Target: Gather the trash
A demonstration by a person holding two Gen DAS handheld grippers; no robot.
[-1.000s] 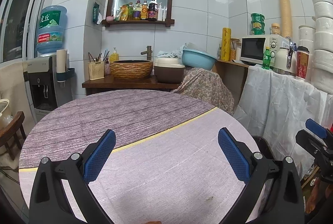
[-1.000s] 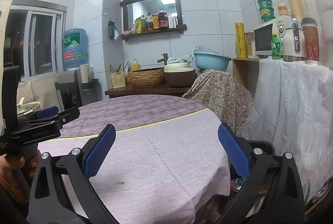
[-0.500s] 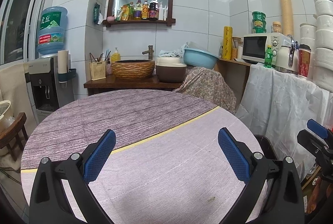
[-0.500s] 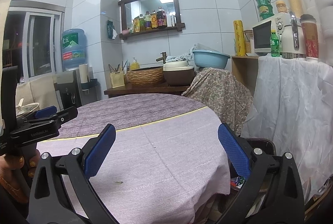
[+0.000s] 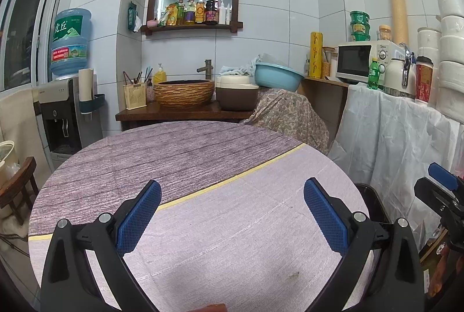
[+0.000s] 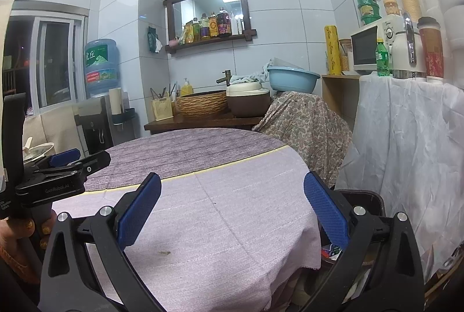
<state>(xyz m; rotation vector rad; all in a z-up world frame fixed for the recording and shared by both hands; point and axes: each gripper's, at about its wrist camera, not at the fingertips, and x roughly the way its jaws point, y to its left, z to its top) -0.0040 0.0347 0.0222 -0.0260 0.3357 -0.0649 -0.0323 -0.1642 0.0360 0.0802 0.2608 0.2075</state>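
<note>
The round table (image 5: 220,155) carries no trash that shows, only a small brown speck (image 6: 164,253) near its front edge, so the collecting looks done or nearly done; both the left tool (image 5: 232,213) and the right tool (image 6: 232,210) stand wide and hold nothing. Only the right wrist view looks into the dark bin (image 6: 364,197) just beside the table, where colourful scraps (image 6: 330,249) lie

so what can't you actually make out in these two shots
- Bin, right wrist view: the right tool and the table edge cover most of it, so its contents barely show.
- Small speck on the tablecloth: too small to identify.
- Orange thing, left wrist view: cut off by the bottom edge.
- Bottles on the wall shelf: labels too small to read.
</note>
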